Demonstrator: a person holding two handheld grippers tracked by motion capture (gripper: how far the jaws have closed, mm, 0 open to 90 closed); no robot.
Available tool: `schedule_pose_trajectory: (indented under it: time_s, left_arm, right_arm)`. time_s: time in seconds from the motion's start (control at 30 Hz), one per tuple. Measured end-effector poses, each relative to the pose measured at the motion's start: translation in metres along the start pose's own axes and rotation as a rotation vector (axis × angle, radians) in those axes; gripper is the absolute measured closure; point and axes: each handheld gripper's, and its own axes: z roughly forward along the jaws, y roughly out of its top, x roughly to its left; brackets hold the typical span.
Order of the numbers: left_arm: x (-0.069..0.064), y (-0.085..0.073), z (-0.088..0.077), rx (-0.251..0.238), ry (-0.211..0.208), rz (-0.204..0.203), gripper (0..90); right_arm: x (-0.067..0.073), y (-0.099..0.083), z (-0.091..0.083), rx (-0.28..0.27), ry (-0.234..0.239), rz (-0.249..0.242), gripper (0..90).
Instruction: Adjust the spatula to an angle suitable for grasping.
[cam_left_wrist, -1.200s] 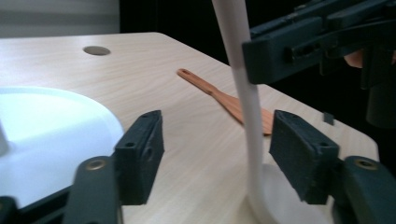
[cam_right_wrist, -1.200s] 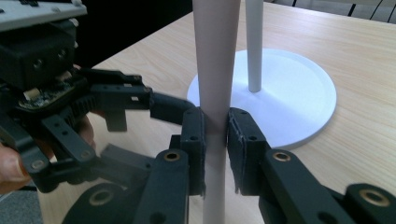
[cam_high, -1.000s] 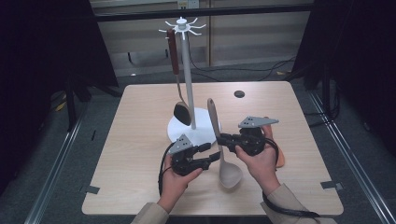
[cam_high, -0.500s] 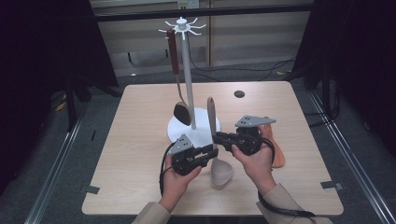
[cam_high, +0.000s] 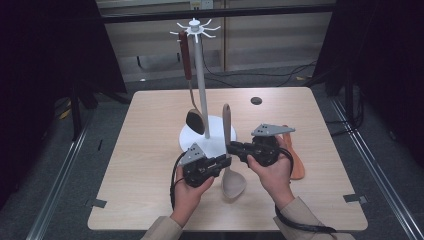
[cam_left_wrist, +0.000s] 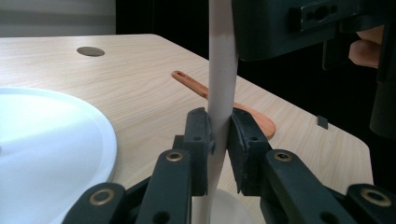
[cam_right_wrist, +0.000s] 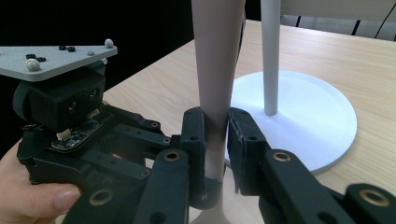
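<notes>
While its bowl hangs low, beige spoon (cam_high: 227, 145) between both clamped tongs.

White utensil stand (cam_high: 200, 75), hung brown ladle (cam_high: 192, 112), orange spatula (cam_high: 296, 157), table (cam_high: 150, 150).

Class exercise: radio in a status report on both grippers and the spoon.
Left gripper and right gripper both shut on the beige spoon handle. Left's jaws just closed. White stand close behind.

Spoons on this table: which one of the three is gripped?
The pale beige spoon, clamped by both hand-held grippers. The dark one hangs on the stand; the orange one lies flat.
</notes>
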Motion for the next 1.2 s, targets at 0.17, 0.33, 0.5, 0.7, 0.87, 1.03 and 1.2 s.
schedule_pose_trajectory:
  time_s: [0.17,0.33,0.5,0.7,0.87,1.03,1.2]
  left_arm:
    - [-0.001,0.003,-0.001,0.021,-0.002,0.01,79.7]
    - [-0.001,0.004,-0.002,0.032,0.003,0.003,79.9]
    - [0.0,0.005,-0.003,0.029,-0.019,-0.004,80.0]
    - [-0.002,0.008,-0.004,0.032,0.0,0.005,79.9]
    - [-0.003,0.008,-0.004,0.005,0.008,0.001,79.6]
    - [-0.004,0.008,-0.005,-0.014,0.019,0.0,79.2]
    - [-0.003,0.009,-0.006,-0.025,0.03,-0.009,78.8]
  right_arm:
    - [0.001,-0.001,0.001,-0.01,-0.008,0.009,77.1]
    - [0.001,-0.002,0.002,-0.02,-0.007,0.024,76.9]
    - [0.003,-0.002,0.003,-0.021,-0.016,0.023,76.8]
    - [0.005,0.0,0.001,-0.028,-0.023,0.016,76.9]
    - [0.005,0.001,0.0,-0.043,-0.028,0.043,77.0]
    - [0.008,0.002,0.001,-0.059,-0.048,0.036,77.1]
    - [0.011,0.004,0.002,-0.07,-0.065,0.038,77.1]
